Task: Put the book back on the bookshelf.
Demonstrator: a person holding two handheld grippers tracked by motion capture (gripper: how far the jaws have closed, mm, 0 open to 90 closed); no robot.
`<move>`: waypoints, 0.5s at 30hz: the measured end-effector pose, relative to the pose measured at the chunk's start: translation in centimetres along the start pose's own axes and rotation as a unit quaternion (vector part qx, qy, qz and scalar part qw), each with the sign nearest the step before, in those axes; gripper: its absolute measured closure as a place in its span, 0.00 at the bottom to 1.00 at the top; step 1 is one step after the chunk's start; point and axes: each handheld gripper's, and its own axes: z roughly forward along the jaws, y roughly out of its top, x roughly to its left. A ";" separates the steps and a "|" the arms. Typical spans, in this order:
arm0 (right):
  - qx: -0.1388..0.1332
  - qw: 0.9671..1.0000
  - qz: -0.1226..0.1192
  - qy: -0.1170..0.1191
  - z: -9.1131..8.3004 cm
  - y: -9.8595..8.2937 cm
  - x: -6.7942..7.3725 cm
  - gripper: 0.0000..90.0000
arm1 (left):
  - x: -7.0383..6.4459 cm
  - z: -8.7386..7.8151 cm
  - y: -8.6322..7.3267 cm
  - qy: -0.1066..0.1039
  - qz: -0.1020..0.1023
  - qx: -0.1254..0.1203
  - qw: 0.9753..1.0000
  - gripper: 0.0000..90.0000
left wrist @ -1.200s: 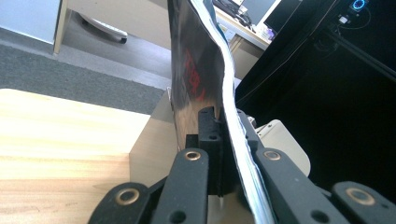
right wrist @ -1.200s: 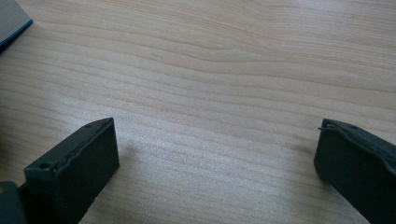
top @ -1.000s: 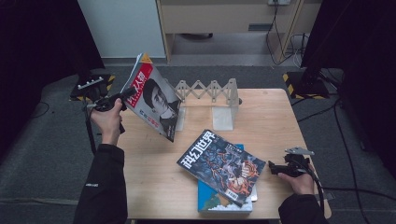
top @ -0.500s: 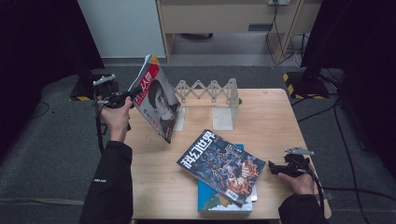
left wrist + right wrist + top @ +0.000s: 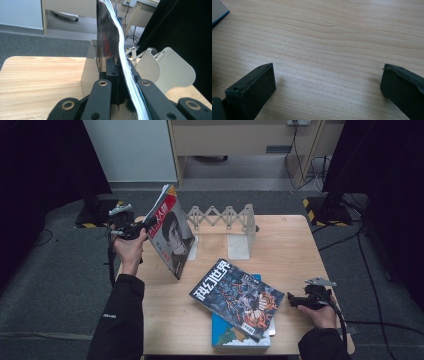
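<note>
One magazine (image 5: pixel 171 236) is up in the air at the left side of the table (image 5: pixel 300 250), and the left gripper (image 5: pixel 134 231) is squeezed shut on its edge; in the left gripper view the two black jaws pinch the pages (image 5: pixel 119 50) tight, with the thin paper standing up between them; a second ago the hand was lower and farther to the left, and now it has lifted and come in toward the table, so the magazine has moved closer to the rack (image 5: pixel 225 220) at the back; it also stands a bit straighter than before, though it leans and its bottom corner hangs close to the wood; I think this means the magazine is on its way to a slot in the rack, and the next part is to line it up with a gap between the white plates (image 5: pixel 175 70); the right gripper (image 5: pixel 306 299) has not moved at all; it rests low near the right edge of the table with its jaws wide apart and nothing in them, just bare wood (image 5: pixel 332 45) between them; the dark comic book (image 5: pixel 237 297) and the blue book (image 5: pixel 225 337) under it lie in the same pile as before, waiting for their turn.
</note>
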 end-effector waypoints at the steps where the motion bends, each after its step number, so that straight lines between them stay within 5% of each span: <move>1: 0.001 1.000 0.000 0.001 0.0 0.0 0.0 0.00 | -0.1 0.0 0.0 -0.002 0.002 0.002 1.000 0.95; 8: 0.001 1.000 -0.002 0.001 0.0 0.0 0.0 0.00 | -0.2 0.5 0.0 -0.020 -0.006 0.023 1.000 0.93; 15: 0.001 1.000 0.000 0.001 0.0 0.0 0.0 0.00 | -1.4 1.4 1.1 -0.009 0.011 0.049 0.999 0.86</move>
